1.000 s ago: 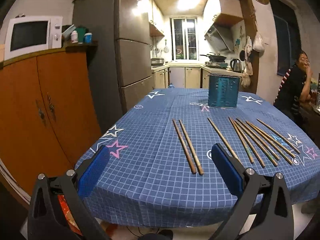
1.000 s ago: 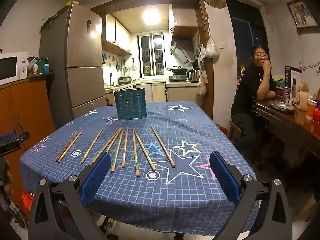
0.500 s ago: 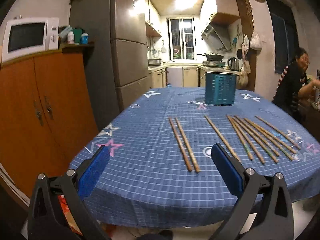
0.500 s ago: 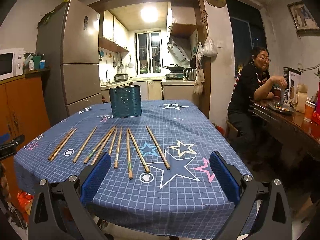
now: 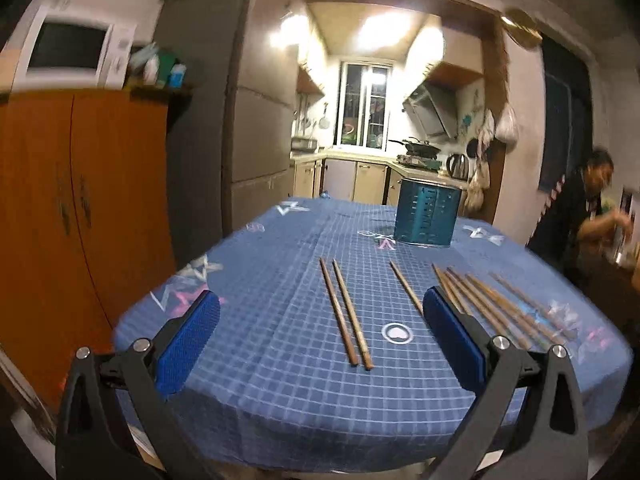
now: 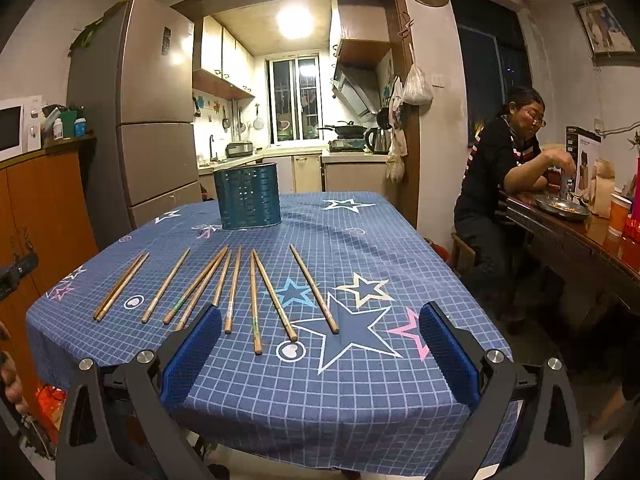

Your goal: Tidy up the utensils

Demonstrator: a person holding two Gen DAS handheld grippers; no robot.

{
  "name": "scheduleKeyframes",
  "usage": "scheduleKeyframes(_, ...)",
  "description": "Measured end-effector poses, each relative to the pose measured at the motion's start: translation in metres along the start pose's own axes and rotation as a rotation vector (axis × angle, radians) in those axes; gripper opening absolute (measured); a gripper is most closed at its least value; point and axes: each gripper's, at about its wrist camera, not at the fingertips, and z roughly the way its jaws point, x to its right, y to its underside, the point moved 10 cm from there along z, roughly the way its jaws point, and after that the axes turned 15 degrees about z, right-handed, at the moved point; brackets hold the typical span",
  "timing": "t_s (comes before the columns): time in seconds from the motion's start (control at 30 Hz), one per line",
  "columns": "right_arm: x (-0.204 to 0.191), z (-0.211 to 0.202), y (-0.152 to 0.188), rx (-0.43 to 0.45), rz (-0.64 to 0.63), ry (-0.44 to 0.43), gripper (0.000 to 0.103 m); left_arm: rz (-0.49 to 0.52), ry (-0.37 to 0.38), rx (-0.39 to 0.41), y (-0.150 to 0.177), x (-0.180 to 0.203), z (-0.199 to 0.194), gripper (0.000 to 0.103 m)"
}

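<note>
While chopsticks [image 6: 256, 300] lie fanned on the tablecloth [image 6: 360, 380], both grippers — left [image 5: 320, 340], right [image 6: 320, 344] — jaws wide open, empty.

Both wrist views look forward from just off the near edge of the blue star-print cloth-covered counter [image 5: 280, 380] [image 6: 360, 392], toward the kitchen. The left sits further left. Both share the wooden chopsticks [image 5: 346, 312] [image 6: 236, 288] and teal perforated utensil holder [image 5: 425, 216] [image 6: 247, 196].

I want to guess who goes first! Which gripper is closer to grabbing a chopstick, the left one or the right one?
Probably the left gripper. Its open jaws already frame the pair of chopsticks lying apart from the others. The right gripper, also open, faces a crowded fan of chopsticks.
</note>
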Motion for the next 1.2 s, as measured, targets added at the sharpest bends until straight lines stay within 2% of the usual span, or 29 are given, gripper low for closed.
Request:
scheduleKeyframes(0.07,0.0,0.002,0.001,-0.003,0.001,0.002,0.099,0.041,-0.003,-0.032,0.001,0.006,0.003,0.098)
scheduleKeyframes(0.17,-0.002,0.002,0.001,-0.003,0.002,0.002,0.099,0.038,0.014,-0.081,0.008,0.008,0.01,0.098)
scheduleKeyframes(0.43,0.001,0.002,0.001,-0.006,0.006,0.007,0.099,0.053,0.029,-0.137,0.018,0.011,0.019,0.098)
scheduleKeyframes(0.8,0.0,0.002,-0.001,-0.006,0.004,0.001,0.099,0.081,0.061,-0.144,0.021,0.021,0.02,0.098)
scheduleKeyframes(1.0,0.003,-0.005,-0.005,0.018,0.0,-0.012,0.099,0.134,0.133,-0.192,0.033,0.035,0.034,0.098)
scheduleKeyframes(1.03,0.003,-0.006,-0.005,0.022,-0.004,-0.014,0.099,0.14,0.146,-0.206,0.037,0.037,0.038,0.097)
scheduleKeyframes(1.2,0.001,-0.005,-0.005,0.026,-0.018,-0.028,0.099,0.15,0.214,-0.279,0.051,0.049,0.058,0.073)
